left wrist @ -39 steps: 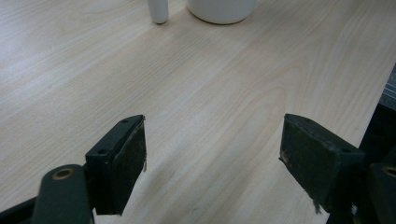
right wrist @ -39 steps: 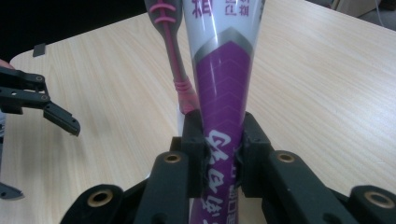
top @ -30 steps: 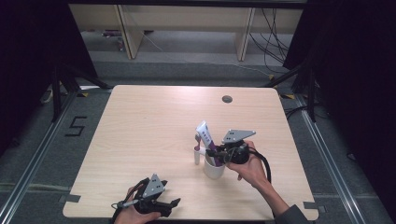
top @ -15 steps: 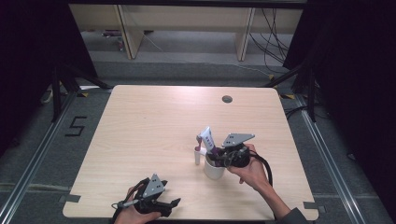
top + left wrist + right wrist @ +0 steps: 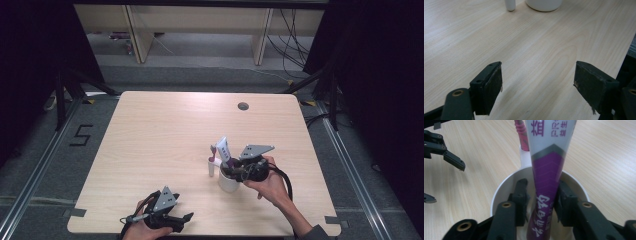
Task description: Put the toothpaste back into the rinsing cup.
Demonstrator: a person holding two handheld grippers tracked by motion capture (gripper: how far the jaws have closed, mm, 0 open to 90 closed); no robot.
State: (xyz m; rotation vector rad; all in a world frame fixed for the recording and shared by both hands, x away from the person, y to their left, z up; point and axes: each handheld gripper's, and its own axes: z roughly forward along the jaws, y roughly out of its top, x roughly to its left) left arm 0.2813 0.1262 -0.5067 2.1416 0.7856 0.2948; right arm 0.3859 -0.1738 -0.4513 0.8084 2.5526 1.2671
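A white cup [image 5: 227,184] stands on the wooden table [image 5: 165,135] right of centre, near the front. A purple and white toothpaste tube [image 5: 224,148] stands upright in it, leaning slightly. My right gripper [image 5: 235,172] reaches into the cup from the right. In the right gripper view the tube [image 5: 547,170] stands between the jaws inside the cup [image 5: 499,192]. The jaws have just been opening, and a gap shows beside the left pad. A pink toothbrush [image 5: 213,161] with a white base stands just left of the cup. My left gripper [image 5: 185,222] rests open and empty at the front edge.
A round cable hole [image 5: 243,106] sits near the table's far edge. In the left gripper view, the cup's base [image 5: 544,3] and the toothbrush's base [image 5: 510,5] stand far ahead over bare wood. The table's right edge lies close to the right hand.
The right gripper sank a little with the tube into the cup, and its jaws have spread. The left gripper has stayed put.
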